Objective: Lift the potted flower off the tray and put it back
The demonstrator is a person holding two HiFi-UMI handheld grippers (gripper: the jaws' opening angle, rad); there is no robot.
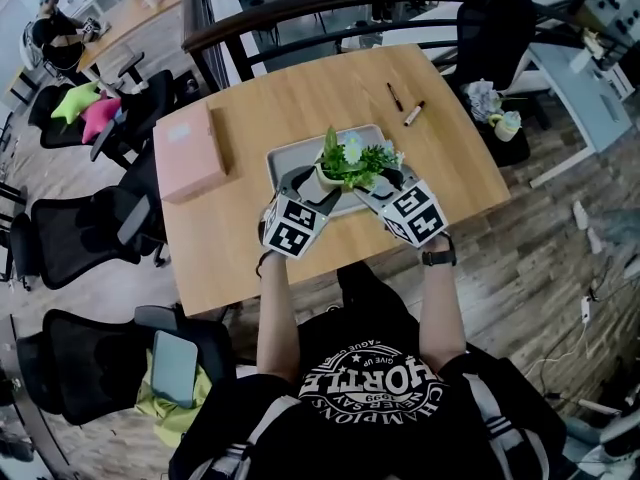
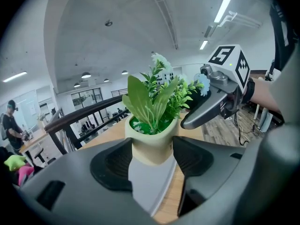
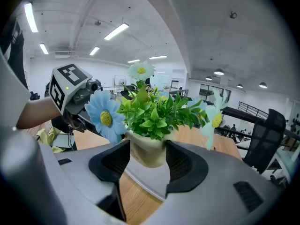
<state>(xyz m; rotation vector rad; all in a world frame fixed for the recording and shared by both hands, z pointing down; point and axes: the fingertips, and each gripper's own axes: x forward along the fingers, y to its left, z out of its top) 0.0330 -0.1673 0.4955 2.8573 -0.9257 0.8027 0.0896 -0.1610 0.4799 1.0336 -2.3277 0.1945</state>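
Cream pot, green leaves, blue-white blooms | left gripper, right gripper: fingers clamp pot

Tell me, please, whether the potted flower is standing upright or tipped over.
Upright. In both gripper views the potted flower has a level rim and stems rising straight up, with the grey tray under it.

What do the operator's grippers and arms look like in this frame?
Both the left gripper and right gripper are grey moulded plastic with broad curved jaws lined with black ribbed pads. Each carries a white cube printed with black square markers. The person wears a black short-sleeved T-shirt with a white round print and a black band on the right wrist.
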